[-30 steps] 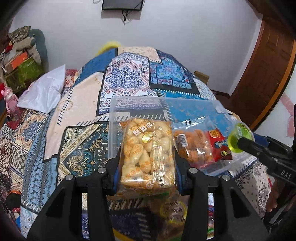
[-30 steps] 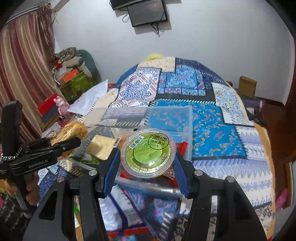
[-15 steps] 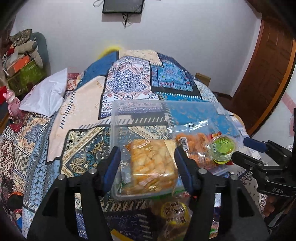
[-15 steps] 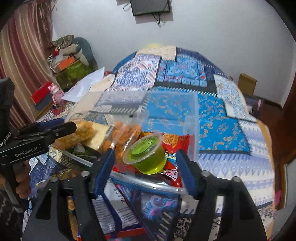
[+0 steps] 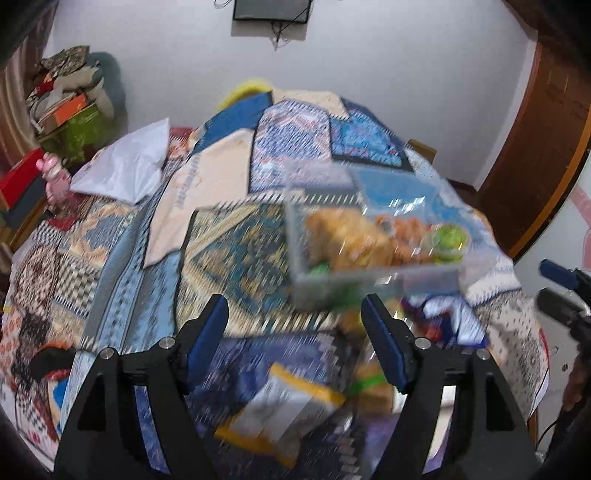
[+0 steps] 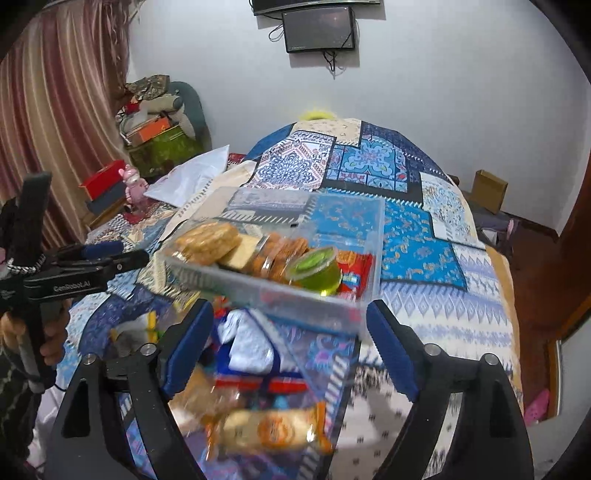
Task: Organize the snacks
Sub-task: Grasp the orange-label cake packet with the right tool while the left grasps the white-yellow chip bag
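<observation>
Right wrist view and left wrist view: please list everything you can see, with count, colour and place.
clear plastic box: one, transparent, on the quilt.
puff snack bag: one, golden, left in the box.
orange snack bag: one, orange and red, middle of the box.
jelly cup: one, green, right in the box.
loose snack packets: several, mixed colours, in front of the box.
quilt: one, blue patchwork, covering the bed.
screen: one, black, on the wall.
left tongs: black and blue, opening, holding nothing.
right tongs: black and blue, opening, holding nothing.
</observation>
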The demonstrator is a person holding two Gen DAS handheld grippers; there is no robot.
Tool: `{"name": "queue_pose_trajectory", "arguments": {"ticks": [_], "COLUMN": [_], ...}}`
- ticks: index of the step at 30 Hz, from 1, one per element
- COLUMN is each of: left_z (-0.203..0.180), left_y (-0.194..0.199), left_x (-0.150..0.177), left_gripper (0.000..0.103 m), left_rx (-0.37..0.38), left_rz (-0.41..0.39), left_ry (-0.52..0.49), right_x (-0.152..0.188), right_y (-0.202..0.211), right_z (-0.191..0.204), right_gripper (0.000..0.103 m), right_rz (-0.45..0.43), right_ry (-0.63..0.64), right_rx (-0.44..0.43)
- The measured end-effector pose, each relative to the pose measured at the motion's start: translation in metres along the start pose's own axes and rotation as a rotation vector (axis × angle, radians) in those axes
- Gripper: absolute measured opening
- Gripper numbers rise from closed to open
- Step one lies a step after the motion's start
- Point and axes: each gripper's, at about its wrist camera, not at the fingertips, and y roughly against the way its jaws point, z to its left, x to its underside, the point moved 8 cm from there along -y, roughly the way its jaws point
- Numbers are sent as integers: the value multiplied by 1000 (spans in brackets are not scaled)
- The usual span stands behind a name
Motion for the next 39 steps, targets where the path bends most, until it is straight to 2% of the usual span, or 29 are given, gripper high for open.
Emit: {"name": "queue_pose_trajectory", "arguments": {"ticks": [8,15,19,22,28,29,31,32,33,34,37,39], "left_z": [19,21,16,15,14,13,11,11,10,9,7,5], "left_y": [-4,-20,-28,-34,-40,-41,-40,-39,-38,-37,-34,-31], "left_x": [59,90,95,95,89,88,88,88,88,88,89,89], "left_gripper": [74,74,74,74,74,73,62,60,56,54,51,50], "left_rx": [-16,4,-3,-3,-4,-2,7,9,12,13,4,-3], "left_rz": [95,166,174,178,146,141,127,124,121,118,112,104], "left_ry": [24,40,15,16,9,5,4,3,-1,-5,-25,-34], "right_x": [43,79,93,97,105,105,105,104,104,104,104,104], "right_y": [3,-11,-22,-32,-50,-53,-55,-55,-55,-54,-54,-51], "right_z": [1,11,20,21,12,10,6,5,4,5,4,3], "right_gripper": [84,84,86,98,99,99,99,98,97,90,72,67], "right_rz": [85,166,207,230,273,275,256,244,238,234,226,218], "right_ry": [-60,-49,-30,-17,-62,-76,-95,-95,-91,-89,-81,-87], "right_rx": [-45,-74,-87,-76,-84,-84,-81,-80,-83,-85,-83,-89]}}
